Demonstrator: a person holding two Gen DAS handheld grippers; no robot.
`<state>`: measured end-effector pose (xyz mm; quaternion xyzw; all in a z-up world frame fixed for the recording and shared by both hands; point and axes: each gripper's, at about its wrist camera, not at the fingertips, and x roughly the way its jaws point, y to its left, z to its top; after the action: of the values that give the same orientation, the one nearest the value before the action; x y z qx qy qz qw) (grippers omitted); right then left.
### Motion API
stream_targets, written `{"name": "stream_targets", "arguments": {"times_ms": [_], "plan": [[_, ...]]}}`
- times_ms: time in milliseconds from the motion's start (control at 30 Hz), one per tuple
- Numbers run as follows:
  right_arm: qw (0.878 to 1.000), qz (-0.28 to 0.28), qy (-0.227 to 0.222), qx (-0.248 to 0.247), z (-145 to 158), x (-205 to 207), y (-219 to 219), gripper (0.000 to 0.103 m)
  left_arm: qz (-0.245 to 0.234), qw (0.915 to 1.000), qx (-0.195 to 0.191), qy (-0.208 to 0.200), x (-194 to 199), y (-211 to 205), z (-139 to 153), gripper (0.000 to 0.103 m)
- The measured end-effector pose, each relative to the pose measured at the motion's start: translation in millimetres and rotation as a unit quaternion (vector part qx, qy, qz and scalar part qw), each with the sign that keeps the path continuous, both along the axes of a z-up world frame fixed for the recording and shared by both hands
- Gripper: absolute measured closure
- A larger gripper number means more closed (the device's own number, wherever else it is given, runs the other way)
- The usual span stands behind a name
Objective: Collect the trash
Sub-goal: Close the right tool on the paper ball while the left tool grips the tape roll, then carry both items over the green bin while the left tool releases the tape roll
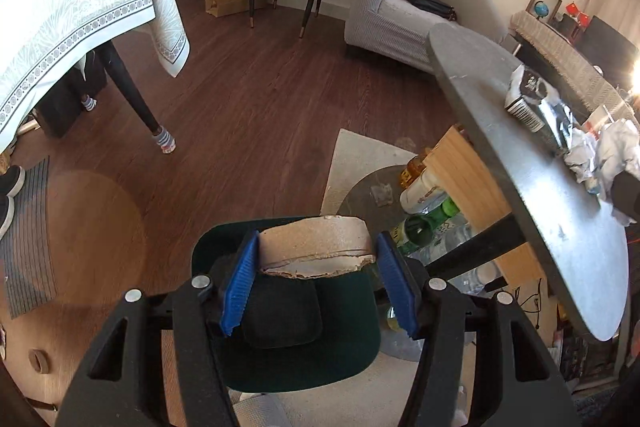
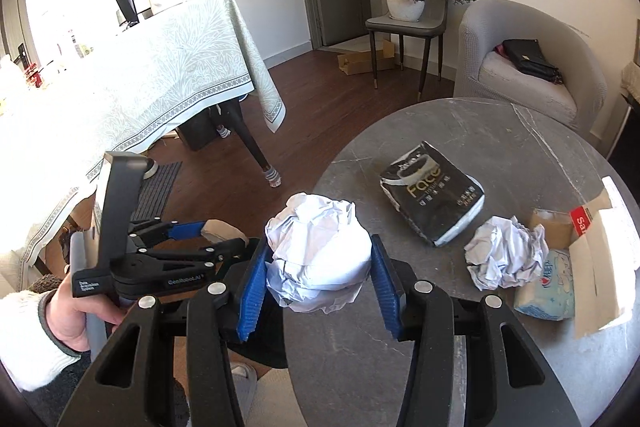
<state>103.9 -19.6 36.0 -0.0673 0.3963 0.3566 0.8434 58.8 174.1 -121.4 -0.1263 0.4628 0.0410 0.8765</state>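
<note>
Gripping a torn cardboard ring (image 1: 318, 247) between its blue pads, the left gripper (image 1: 318, 281) hangs over a dark green bin (image 1: 352, 343), which looks to be the trash container — its inside shows only a dark liner, so whether anything lies in it I cannot tell; the right gripper (image 2: 318, 267) is clamped on a crumpled white paper ball (image 2: 318, 247), held at the near edge of the round grey table (image 2: 520, 139); further back on that table lie a second paper wad (image 2: 506, 253), a black tissue pack (image 2: 432, 197), a blue-and-white tissue packet (image 2: 546, 287) and an open cardboard box (image 2: 596, 267) — its contents are not clear.

The risks, as I judge them: the ring is pinched across its width and may buckle or slip sideways, dropping to the floor beside the bin rather than in it; the paper ball bulges past the pads, so a loose squeeze could shed it; the two tools work close together and could collide over the bin.
</note>
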Motion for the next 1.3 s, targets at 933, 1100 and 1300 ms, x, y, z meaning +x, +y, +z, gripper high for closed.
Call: {"name": "stream_targets", "arguments": {"times_ms": [933,1100,1300], "plan": [[0.994,0.097,0.056,-0.013,-45.1,-11.7,124.9,0.054,0.037,0.9969,-0.006,0.069,-31.4,93.6,-49.7,0.041],[0.991,0.101,0.076,-0.039,-70.0,-10.3,138.3,0.054,0.042,0.998,-0.012,0.046,-38.7,107.6,-35.7,0.049],[0.987,0.106,0.1,-0.066,-99.4,-11.3,154.3,0.054,0.048,0.9985,-0.02,0.018,-44.8,114.3,-15.3,0.059]]}}
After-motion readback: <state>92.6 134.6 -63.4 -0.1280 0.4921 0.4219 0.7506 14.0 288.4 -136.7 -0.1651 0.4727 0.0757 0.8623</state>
